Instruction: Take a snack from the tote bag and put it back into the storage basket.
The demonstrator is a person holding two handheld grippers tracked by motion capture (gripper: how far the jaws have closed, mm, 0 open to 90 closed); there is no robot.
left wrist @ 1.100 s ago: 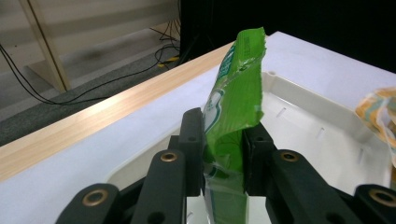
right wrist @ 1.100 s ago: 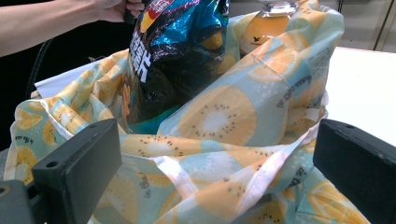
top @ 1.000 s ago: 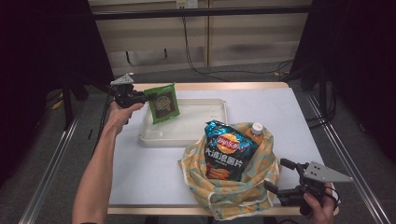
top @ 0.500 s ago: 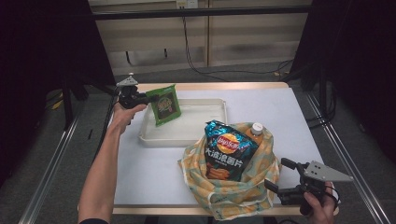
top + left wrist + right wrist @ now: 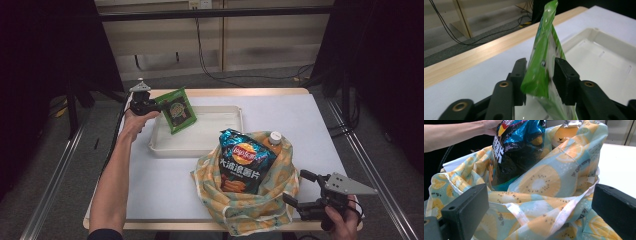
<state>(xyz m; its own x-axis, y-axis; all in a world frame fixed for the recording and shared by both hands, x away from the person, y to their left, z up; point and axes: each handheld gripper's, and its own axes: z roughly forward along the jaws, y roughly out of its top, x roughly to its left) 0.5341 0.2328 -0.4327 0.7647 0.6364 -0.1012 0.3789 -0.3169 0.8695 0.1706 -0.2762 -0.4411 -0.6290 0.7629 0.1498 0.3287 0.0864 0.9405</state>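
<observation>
Item: green snack packet (image 5: 177, 110), between the jaws of my left gripper (image 5: 159, 106) at the near-left corner of the white tray (image 5: 220, 142); its lower end hangs over the tray's floor. In the left gripper view my two black pads flank the packet (image 5: 541, 75) with a sliver of gap on at least one side; the jaws have just been opening, so the grip is loosened rather than clamped. Orientation: packet upright on edge, long axis running top to bottom, tilted a little, its printed face turned toward the tray and the bag beyond. Surroundings: white table (image 5: 165, 185) with a wooden far edge; a fruit-print cloth bag (image 5: 250, 200) near the tray's front-right corner, holding a blue crisp bag (image 5: 242, 162) and an orange-drink bottle (image 5: 274, 140), both standing up out of its mouth. Nothing lies in the tray under the packet. My right gripper (image 5: 305, 192) sits at the table's near-right edge just beside the cloth bag, jaws spread wide, the bag's folds (image 5: 541, 195) in front of them, pads pressing on nothing
</observation>
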